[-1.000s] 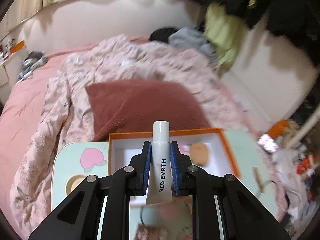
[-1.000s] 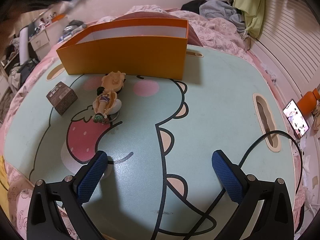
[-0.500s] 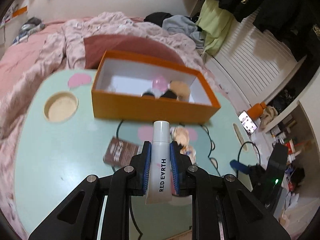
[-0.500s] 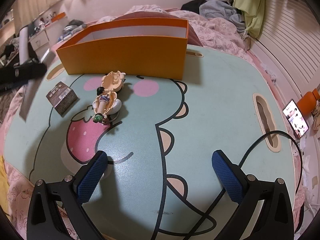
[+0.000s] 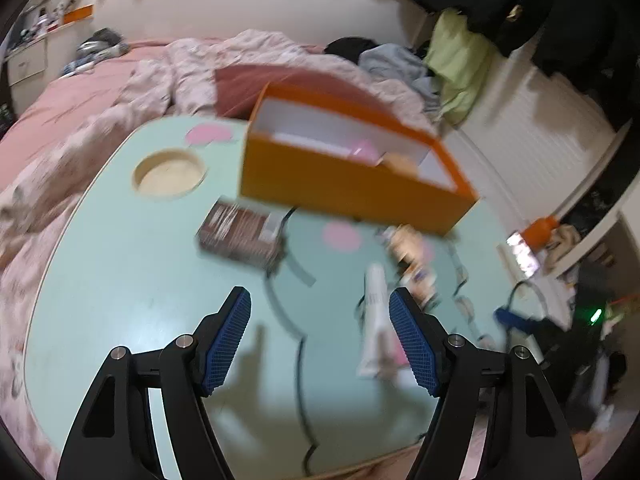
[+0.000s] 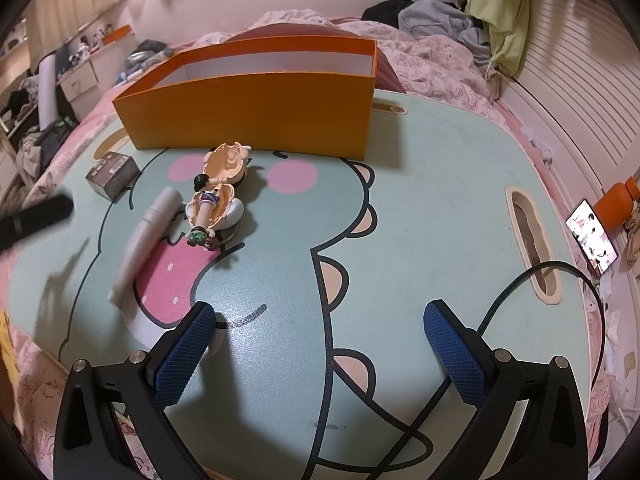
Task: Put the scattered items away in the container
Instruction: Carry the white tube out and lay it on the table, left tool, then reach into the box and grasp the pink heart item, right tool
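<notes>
Scattered items are noted on the table (image 6: 420, 208): a white tube (image 6: 146, 236), a shell-shaped figure toy (image 6: 218, 196) and a small brown box (image 6: 112, 174), all outside the orange container (image 6: 256, 116), in front of its near wall. Left tool (image 5: 320, 340) is seen with jaws opening; the tube lies blurred just inside its right pad, not gripped. Right tool (image 6: 324, 356) is held wide apart over bare table, empty. Step judged: the tube is let go short of the container. A re-grasp and a carry over the wall are called for.

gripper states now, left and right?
Left gripper: jaws opening, holding nothing; the white tube lies loose on the table.
Right gripper: open, empty.
</notes>
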A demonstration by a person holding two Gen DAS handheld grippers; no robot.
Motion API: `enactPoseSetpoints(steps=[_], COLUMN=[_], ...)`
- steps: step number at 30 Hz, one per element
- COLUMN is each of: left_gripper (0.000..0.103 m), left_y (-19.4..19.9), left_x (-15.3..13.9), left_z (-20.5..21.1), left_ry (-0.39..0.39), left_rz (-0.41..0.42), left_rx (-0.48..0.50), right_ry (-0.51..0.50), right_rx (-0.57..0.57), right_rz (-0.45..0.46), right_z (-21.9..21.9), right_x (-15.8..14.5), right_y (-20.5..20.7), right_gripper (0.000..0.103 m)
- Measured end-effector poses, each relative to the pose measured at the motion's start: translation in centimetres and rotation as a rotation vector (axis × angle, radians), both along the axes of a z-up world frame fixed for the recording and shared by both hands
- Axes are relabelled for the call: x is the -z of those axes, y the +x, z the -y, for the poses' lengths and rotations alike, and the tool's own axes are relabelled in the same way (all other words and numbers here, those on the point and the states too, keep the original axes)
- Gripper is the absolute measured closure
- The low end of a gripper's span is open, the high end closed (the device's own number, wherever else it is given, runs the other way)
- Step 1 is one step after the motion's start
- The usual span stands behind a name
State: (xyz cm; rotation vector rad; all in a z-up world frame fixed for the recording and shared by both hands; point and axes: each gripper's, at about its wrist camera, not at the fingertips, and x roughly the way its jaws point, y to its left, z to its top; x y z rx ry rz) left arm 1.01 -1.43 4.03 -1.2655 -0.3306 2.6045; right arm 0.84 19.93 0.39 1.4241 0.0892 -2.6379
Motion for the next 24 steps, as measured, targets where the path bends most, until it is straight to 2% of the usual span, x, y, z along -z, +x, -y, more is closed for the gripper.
enactPoseSetpoints(steps=[3, 5, 8, 10, 12, 14, 15, 18, 19, 20, 24], left_gripper=[0.031, 0.031, 0.031, 0.03, 0.03, 0.022, 0.011, 0.0, 0.0, 0.0, 0.0], left_y=[1.5, 1.9, 1.7, 1.3, 1.2, 1.2, 1.1, 0.9, 0.8, 0.9, 1.1], left_x=[1.0, 1.5, 2.3, 2.8, 3.1, 3.5, 3.7, 4.0, 4.0, 4.0, 3.9], left_z=[-0.2, -0.9, -1.4, -1.5, -1.8, -2.1, -2.2, -2.3, -2.2, -2.2, -2.2], left_ry=[-0.071, -0.137, -0.234, -0.229, -0.259, -0.288, -0.284, -0.284, -0.284, -0.283, -0.282], left_rz=[-0.013, -0.007, 0.013, 0.03, 0.02, 0.012, 0.012, 0.012, 0.009, 0.006, -0.002], left_rx=[-0.022, -0.018, -0.029, -0.021, -0.031, -0.032, -0.027, -0.028, -0.028, -0.027, -0.025], right_ry=[-0.017, -0.029, -0.05, -0.066, -0.094, -0.143, -0.153, -0.08, -0.06, -0.048, -0.046], right_rx=[0.001, 0.037, 0.056, 0.039, 0.017, 0.008, 0.008, -0.015, -0.022, -0.02, 0.012], right_rz=[0.002, -0.035, -0.145, -0.17, -0.164, -0.135, -0.117, -0.036, 0.007, 0.044, 0.181], right_z=[-0.3, -0.8, -1.2, -1.2, -1.0, -0.6, -0.2, 1.9, 2.7, 3.1, 5.2], right_x=[-0.3, -1.2, -4.6, -6.8, -9.2, -10.9, -11.4, -10.7, -9.9, -9.1, -5.9], right_y=[0.0, 0.2, 0.2, -0.8, -3.0, -6.2, -8.2, -13.9, -15.9, -17.2, -21.4], right_gripper=[0.001, 0.006, 0.006, 0.009, 0.023, 0.034, 0.041, 0.047, 0.05, 0.059, 0.064])
